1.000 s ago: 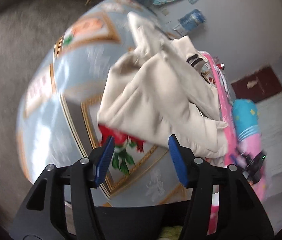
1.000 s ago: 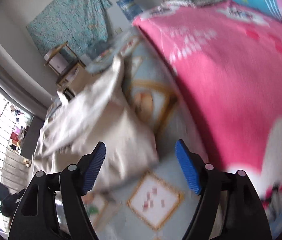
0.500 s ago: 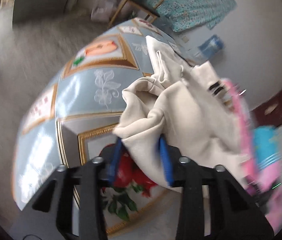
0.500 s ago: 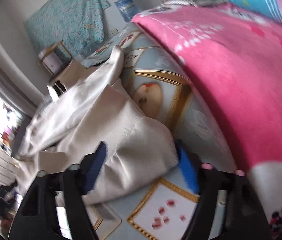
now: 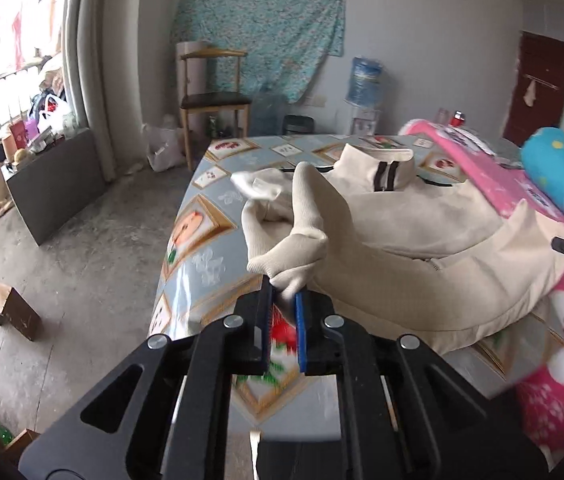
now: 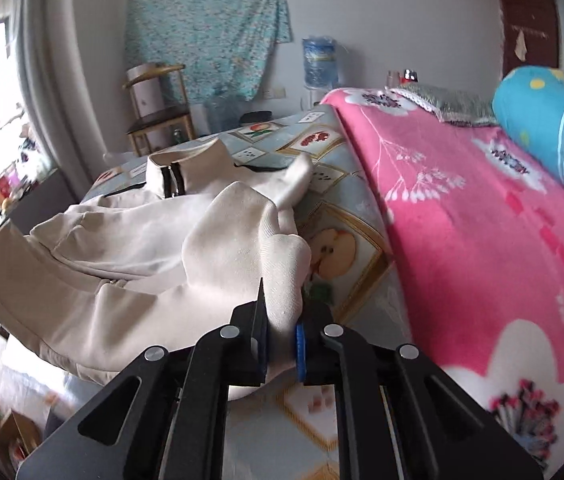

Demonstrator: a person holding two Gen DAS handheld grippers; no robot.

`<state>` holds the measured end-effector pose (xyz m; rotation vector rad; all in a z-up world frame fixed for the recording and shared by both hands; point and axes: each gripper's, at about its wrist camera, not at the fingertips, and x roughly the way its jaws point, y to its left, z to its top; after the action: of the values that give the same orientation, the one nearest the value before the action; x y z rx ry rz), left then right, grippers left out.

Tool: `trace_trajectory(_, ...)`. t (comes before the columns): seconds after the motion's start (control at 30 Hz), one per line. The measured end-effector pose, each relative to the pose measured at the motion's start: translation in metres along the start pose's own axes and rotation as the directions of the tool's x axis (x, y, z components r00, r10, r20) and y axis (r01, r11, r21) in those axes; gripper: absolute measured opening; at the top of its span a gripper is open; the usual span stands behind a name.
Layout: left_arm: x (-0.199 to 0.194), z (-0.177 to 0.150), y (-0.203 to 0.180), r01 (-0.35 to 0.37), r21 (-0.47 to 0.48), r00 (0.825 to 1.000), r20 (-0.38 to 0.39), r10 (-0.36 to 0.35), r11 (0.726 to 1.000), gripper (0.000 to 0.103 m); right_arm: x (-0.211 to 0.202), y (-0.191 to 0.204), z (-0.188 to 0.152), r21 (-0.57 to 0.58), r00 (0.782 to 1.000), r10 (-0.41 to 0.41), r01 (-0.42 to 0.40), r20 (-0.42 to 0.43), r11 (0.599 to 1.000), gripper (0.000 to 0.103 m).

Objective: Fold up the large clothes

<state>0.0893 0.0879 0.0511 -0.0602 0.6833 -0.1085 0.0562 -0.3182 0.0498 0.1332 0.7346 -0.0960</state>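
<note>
On the patterned bed cover (image 5: 186, 240) lies the cream jacket (image 5: 422, 240), and both grippers have it! The left gripper (image 5: 283, 308) has just been closing, its jaws now pinched tight on a ribbed corner of cloth; the right gripper (image 6: 282, 332) has just been closing too, clamped on the opposite corner. The jacket (image 6: 122, 256) stretches away from both sets of fingers toward its collar (image 5: 378, 160) at the far end (long axis straight ahead). Neither hand is nearer; the pink blanket (image 6: 482, 220) sits just beside it.
</note>
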Motion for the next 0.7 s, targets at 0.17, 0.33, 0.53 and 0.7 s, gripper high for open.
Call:
trace_trajectory(0.17,-0.001,-0.038,0.031,0.008,-0.083,0.986,-0.164,-0.022,0.997,0.015,0.002,-0.029,-0.038,0.081,0.991,0.065,-0.056,-0.114,0.995,0.017)
trace_trajectory(0.33,0.041,-0.073,0.063,0.001,-0.203,0.946,-0.317,-0.066,0.979,0.031,0.032,-0.062,-0.056,0.205,0.971,0.062,-0.013,-0.232,0.979,0.039)
trace_trajectory(0.53,0.001,-0.063,0.084,0.042,-0.277,0.986,-0.144,-0.085,0.960,0.037,-0.010,-0.053,-0.029,0.180,0.994,0.034,-0.015,-0.101,0.984,0.055)
trace_trajectory(0.7,0.037,-0.038,0.033,0.218,-0.195,0.952,-0.174,-0.253,0.956,0.038,0.025,0.034,-0.026,0.044,0.946,0.239,-0.236,-0.217,0.971,0.065)
